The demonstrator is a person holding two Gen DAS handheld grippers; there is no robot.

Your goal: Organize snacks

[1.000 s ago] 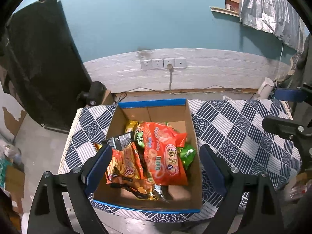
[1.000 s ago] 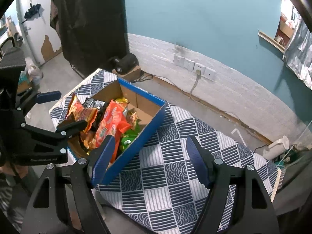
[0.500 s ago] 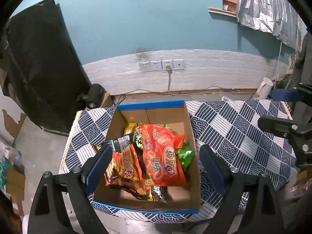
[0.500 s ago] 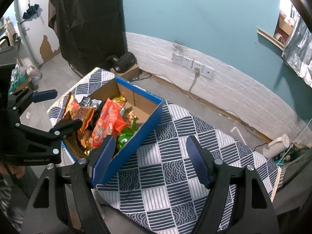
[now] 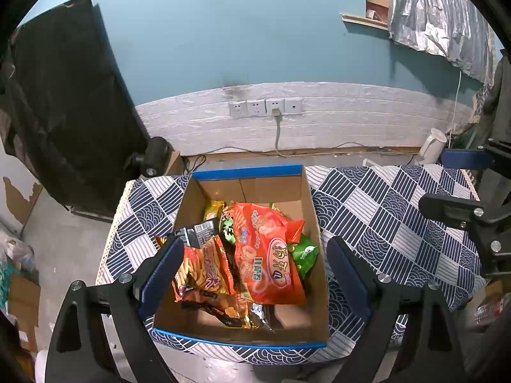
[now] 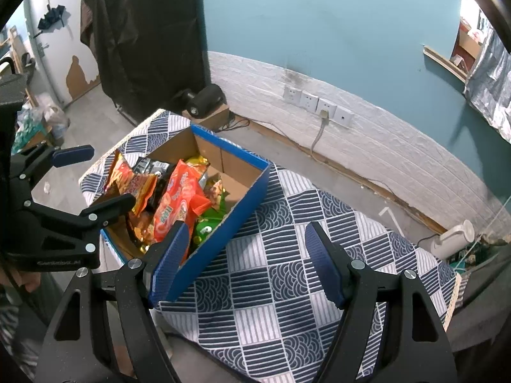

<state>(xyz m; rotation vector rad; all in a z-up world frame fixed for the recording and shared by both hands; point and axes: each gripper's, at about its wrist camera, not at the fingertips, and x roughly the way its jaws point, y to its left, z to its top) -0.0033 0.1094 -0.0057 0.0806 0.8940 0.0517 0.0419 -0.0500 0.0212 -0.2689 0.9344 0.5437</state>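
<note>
- We see the left gripper [image 5: 252, 265] at the bottom of the left wrist view: two matte black angular arms with triangular cut-outs, silver round screws at the joints.
- Its fingers [image 5: 161, 276] carry dark blue ribbed pads.
- The right gripper [image 6: 244, 263] at the bottom of the right wrist view is built the same: black arms, silver screws, blue textured pads [image 6: 322, 263].
- At the left edge of the right wrist view, the left gripper's black body bears small pale lettering, too blurred for us to read.

Patterned tablecloth-covered table [image 5: 377, 214], blue-rimmed cardboard box [image 5: 246, 172] on it
</note>
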